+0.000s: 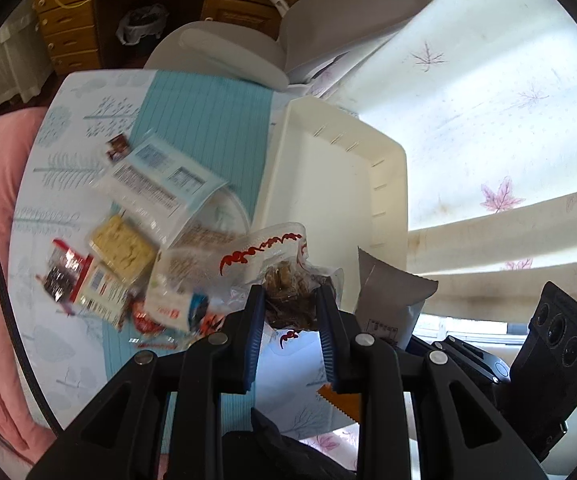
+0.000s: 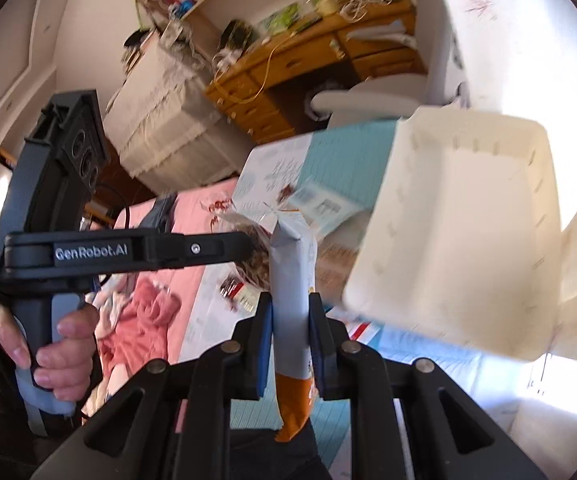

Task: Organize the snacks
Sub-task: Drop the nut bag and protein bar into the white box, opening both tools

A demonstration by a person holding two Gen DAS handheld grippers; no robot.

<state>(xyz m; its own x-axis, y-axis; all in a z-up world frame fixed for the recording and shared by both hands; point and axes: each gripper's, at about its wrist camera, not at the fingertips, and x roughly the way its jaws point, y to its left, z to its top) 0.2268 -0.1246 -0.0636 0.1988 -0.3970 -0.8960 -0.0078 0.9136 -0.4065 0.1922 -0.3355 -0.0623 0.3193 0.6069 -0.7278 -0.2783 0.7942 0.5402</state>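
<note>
Left wrist: snacks (image 1: 136,240) on blue-patterned mat (image 1: 204,128), desk (image 1: 88,8) behind.

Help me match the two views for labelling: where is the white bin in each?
Left wrist view: the white bin sits centre-right, beyond the clear snack bag.
Right wrist view: the white bin fills the right half, tilted and blurred.
Shared landmark: the wooden desk, far behind it.

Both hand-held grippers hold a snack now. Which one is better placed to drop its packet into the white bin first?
Probably the right hand-held gripper. Its grey packet sits beside the white bin; the left hand-held gripper holds its clear bag farther over, above the snack pile.
</note>
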